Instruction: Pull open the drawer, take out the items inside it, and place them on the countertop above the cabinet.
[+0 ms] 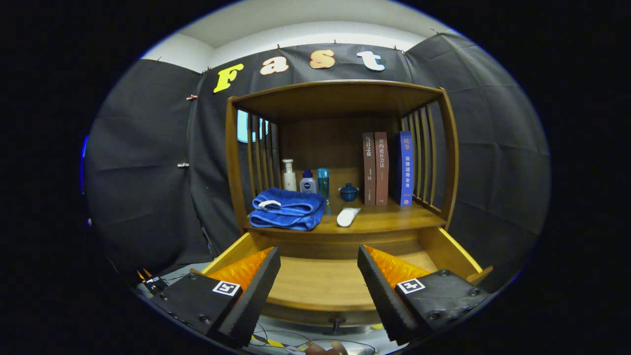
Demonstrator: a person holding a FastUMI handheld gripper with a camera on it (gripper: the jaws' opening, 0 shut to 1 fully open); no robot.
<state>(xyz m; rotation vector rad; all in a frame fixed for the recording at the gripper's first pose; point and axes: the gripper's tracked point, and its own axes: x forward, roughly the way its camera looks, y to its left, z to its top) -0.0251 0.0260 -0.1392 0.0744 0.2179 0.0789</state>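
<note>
Two fingers of gripper point(319, 281) spread wide, holding nothing, above pulled-out drawer point(320, 288). Blue towel point(286, 209) and white remote point(348, 216) lying on countertop point(389, 217), beyond fingertips.

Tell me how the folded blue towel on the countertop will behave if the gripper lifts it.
The blue towel is probably floppy: soft rounded folds suggest it would sag and unfold. Likely light and not slippery. The gripper, open, sits apart over the drawer.

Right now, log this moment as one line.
drawer: pulled open | gripper: open, above drawer, holding nothing | countertop: blue towel, white item
</note>
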